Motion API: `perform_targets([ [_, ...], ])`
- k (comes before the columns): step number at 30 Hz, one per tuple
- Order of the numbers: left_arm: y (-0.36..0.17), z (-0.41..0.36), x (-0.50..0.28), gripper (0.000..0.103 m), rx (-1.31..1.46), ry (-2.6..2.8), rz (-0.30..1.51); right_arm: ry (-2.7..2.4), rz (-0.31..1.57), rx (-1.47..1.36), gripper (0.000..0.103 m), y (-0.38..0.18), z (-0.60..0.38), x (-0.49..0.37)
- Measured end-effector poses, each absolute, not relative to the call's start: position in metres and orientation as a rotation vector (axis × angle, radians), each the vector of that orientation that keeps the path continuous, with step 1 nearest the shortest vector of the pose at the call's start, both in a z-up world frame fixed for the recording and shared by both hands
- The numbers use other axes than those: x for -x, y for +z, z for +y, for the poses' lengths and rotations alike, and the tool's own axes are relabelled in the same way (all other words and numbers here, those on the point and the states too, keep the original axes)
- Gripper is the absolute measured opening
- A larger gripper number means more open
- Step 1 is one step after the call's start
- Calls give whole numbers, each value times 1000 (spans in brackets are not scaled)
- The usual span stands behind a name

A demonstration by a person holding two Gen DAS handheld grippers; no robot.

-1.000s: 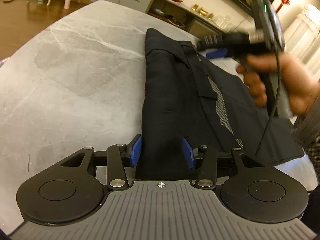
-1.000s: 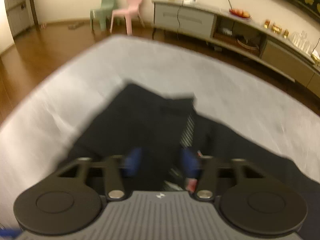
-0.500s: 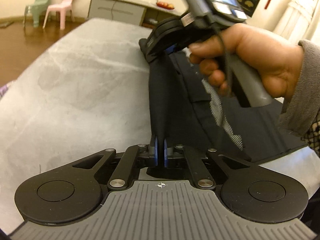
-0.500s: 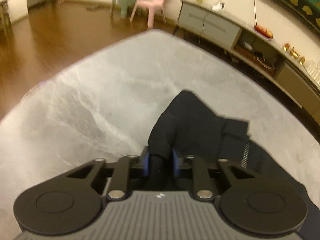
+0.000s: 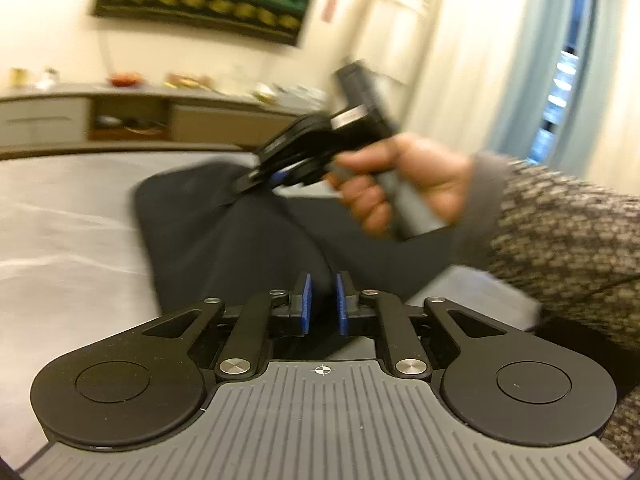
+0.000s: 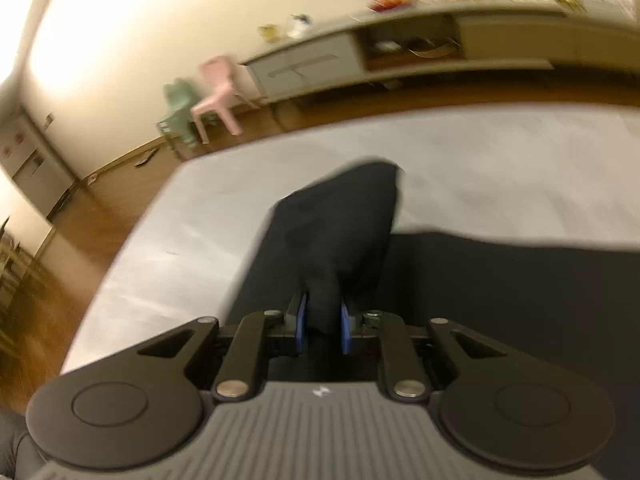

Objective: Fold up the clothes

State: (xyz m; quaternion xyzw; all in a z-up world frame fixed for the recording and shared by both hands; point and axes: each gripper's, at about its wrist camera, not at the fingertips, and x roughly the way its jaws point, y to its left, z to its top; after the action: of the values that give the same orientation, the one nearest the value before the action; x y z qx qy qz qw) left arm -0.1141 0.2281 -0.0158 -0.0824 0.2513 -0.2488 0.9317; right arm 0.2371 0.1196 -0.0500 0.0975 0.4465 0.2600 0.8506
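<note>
A dark navy garment [image 5: 240, 240] lies on the grey marbled table [image 5: 68, 224]. My left gripper [image 5: 322, 304] is shut on a fold of its near edge, with cloth between the blue pads [image 5: 306, 300]. My right gripper [image 6: 322, 322] is shut on a raised fold of the same garment [image 6: 344, 232], lifted above the table. In the left wrist view the right gripper [image 5: 276, 174] shows, held by a hand, pinching the far edge of the cloth. The frames are motion-blurred.
The table [image 6: 500, 168] reaches left and far from the garment. A long low sideboard [image 6: 400, 52] stands against the wall. A pink chair [image 6: 216, 96] and a green chair [image 6: 180, 108] stand on the wooden floor. Curtains [image 5: 520, 60] hang at right.
Both grippers closed on the garment's edge, then lifted and swung it to the right. The fold now lies over the rest of the garment. Both views have tilted up toward the wall.
</note>
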Motion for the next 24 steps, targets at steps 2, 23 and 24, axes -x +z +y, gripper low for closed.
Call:
perform_targets([
  [2,-14,230,109,4,168,-538,529,536,960,-219,17,-74,106,-249],
  [23,-59,280,44,43,250,-191,805,637,942,-81,28,-75,68,-113],
  [24,-61,273,40,41,222,-176,825,626,923,-27,28,-81,78,-103],
])
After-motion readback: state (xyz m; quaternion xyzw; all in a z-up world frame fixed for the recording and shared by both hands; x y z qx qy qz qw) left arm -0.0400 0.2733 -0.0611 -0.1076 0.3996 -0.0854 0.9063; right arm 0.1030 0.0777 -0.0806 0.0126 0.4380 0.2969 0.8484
